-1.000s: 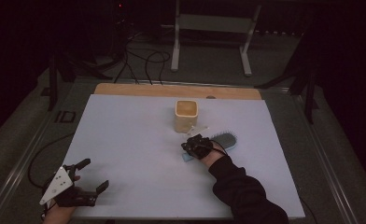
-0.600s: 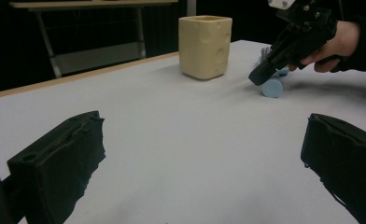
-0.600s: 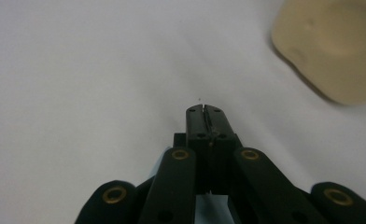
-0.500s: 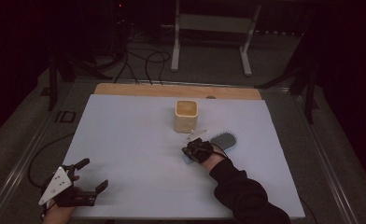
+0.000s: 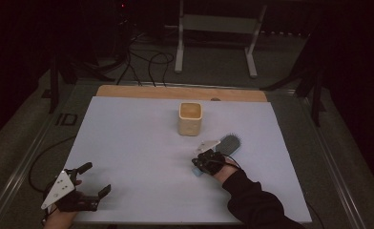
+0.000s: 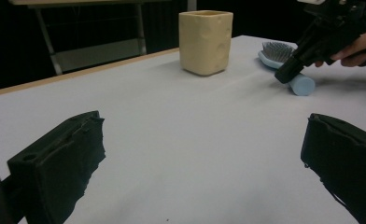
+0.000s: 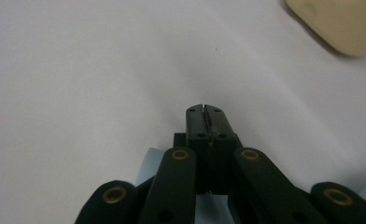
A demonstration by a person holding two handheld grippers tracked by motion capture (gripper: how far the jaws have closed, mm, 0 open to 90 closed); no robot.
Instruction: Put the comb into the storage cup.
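White table [image 5: 142, 143], dark room, left gripper [image 5: 92, 179] jaws apart, right gripper [image 5: 199, 164] jaws together

The cup [image 6: 205, 42] is looking like matt, dimpled cream plastic; the hairbrush [image 6: 284, 63] smooth pale-blue plastic; the table [image 5: 137, 138] is showing a matt white sheet.

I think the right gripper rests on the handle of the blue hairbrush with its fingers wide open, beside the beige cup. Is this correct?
Not quite. The right gripper has its fingers shut together, not wide open; the right gripper view shows them closed tip to tip. The rest holds: it rests on the handle of the blue hairbrush, beside the beige cup.
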